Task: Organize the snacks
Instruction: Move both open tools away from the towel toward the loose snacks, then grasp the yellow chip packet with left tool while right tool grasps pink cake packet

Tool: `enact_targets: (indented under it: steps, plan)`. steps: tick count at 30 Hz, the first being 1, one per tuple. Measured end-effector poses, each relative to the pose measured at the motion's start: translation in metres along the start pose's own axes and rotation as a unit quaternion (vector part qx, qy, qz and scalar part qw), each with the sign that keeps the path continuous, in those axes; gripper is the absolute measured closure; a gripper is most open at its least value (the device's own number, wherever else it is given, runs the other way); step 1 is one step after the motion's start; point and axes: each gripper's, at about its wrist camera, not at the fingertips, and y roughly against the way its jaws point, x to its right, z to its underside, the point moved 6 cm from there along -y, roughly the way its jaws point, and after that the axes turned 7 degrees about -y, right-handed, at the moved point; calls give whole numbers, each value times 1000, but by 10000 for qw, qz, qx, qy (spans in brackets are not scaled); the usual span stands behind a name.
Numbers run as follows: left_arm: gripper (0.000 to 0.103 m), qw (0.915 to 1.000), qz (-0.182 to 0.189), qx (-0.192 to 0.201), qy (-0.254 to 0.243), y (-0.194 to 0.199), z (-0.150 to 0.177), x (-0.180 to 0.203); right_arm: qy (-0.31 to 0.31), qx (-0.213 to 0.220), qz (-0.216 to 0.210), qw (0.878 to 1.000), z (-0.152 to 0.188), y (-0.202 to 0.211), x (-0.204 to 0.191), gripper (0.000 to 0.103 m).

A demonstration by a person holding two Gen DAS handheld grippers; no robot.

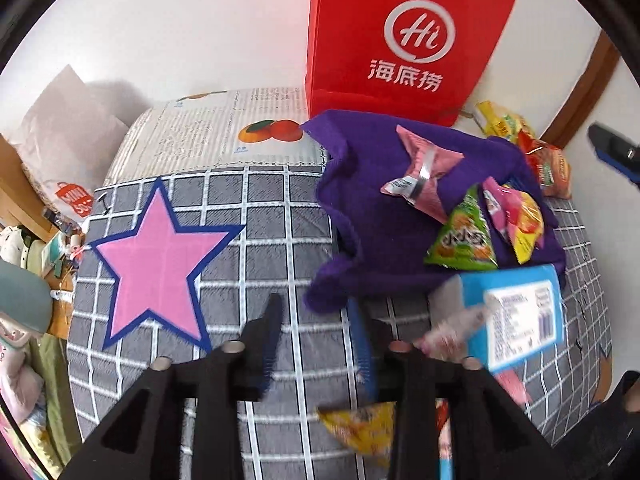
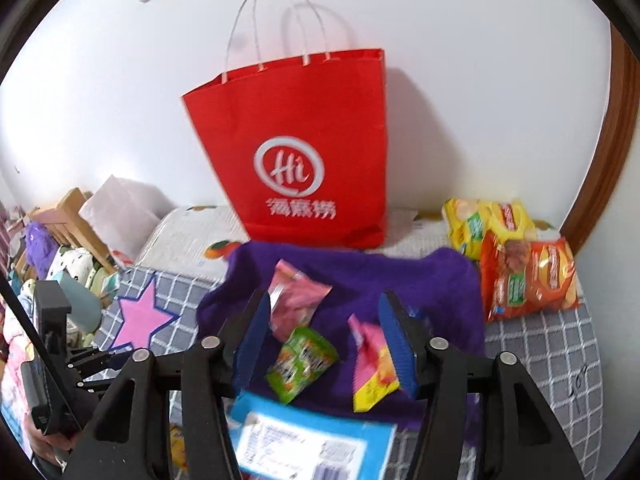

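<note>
Standing upright by the wall, the red bag hides its inside. Three small packets lie on the purple cloth. Left gripper and right gripper both gape, holding nothing.

Red bag, purple cloth, seemingly.

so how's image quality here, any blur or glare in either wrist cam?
Left wrist: blue box and yellow packet near the left claw are smeared; red bag sharp. Right wrist: soft overall, blue box blurred, bag handles cast shadows on the wall. Both: strong fisheye bending, no harsh glare.
</note>
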Motion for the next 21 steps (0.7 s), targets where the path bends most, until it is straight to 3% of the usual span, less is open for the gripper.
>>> enact_targets:
  steps: [1,10,14,21]
  plan:
    - [58,10000,6,61,-11,4,3,1,-13,-29,-13,10000,5,1,0,46]
    - [56,9989,355,302,105,29,42,8,-192,-456,194,9986,99,14,16,46]
    - [56,9982,505,264,164,29,59,12,-367,-753,80,9965,147,12,20,46]
    - [56,9977,595,279,177,39,83,16,-525,-1126,-247,9919,193,-7,8,45]
